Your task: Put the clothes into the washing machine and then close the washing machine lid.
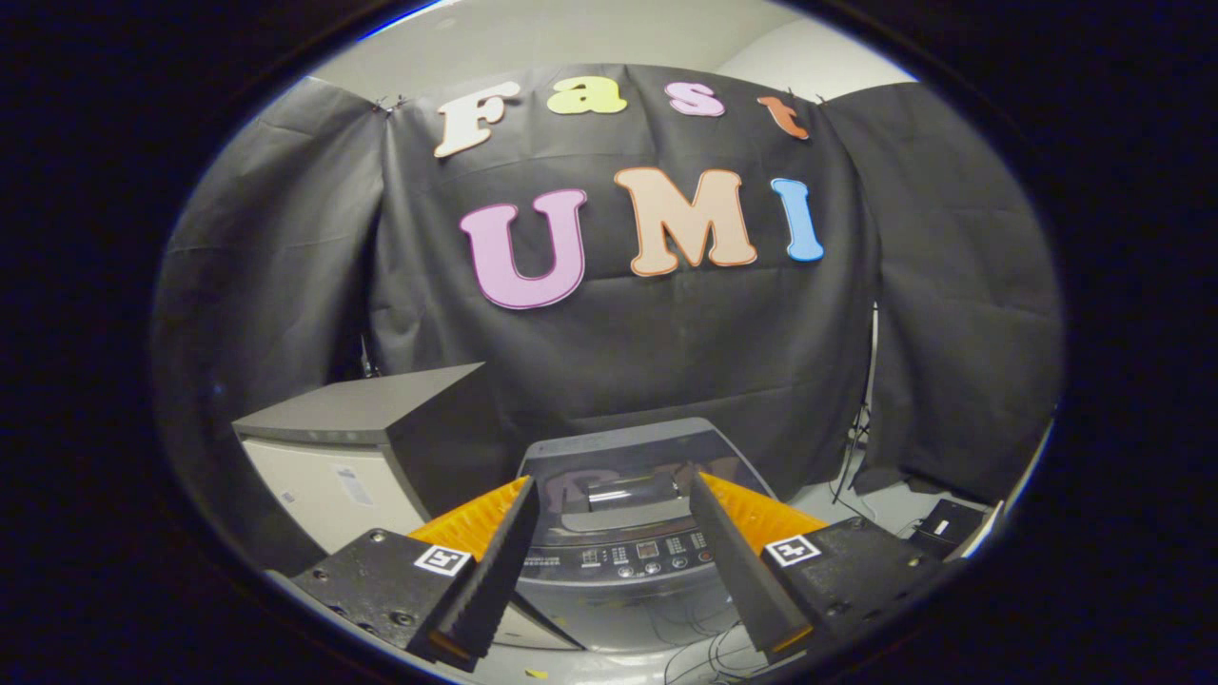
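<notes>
A grey top-loading washing machine (618, 590) stands on the floor just ahead of me and below. Its dark glass lid (623, 457) lies flat on top, down over the tub, and reflects the wall behind. A control panel (633, 557) with buttons runs along its near edge. My gripper (612, 480) hovers above the machine's front, open, with nothing between its fingers (485, 571). The lid and panel show in the wide gap between the two fingers.
A pale cabinet with a grey top (362, 419) stands close to the left of the machine. Loose cables (704, 652) lie on the floor in front. A small black box (942, 528) sits on the floor to the right. The black cloth wall hangs behind.
</notes>
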The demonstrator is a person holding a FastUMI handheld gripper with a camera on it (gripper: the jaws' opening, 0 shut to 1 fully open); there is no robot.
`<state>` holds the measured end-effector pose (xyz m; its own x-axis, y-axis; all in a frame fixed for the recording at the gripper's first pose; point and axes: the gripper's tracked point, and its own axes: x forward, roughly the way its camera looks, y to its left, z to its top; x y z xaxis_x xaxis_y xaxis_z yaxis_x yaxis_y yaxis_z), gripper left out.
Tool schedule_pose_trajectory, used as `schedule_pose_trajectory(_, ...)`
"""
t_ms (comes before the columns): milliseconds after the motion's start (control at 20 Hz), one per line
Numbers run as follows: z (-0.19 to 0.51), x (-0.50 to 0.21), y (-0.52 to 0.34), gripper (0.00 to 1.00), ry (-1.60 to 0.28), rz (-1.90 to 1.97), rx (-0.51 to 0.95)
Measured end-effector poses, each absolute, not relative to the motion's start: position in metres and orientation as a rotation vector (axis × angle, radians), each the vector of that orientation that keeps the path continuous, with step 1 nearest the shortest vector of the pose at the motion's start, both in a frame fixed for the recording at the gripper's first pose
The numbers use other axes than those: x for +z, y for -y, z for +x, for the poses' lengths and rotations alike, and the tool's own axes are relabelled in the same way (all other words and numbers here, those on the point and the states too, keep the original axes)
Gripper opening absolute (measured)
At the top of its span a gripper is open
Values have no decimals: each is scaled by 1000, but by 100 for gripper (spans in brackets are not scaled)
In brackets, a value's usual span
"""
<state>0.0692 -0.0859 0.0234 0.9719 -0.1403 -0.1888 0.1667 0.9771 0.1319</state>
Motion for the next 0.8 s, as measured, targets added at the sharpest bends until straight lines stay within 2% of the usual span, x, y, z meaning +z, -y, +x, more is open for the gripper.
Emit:
schedule_pose_trajectory(450, 4, 39, 54, 97, -104, 148, -91)
schedule_pose_trajectory(800, -29, 32, 55, 97, -120, 69, -75)
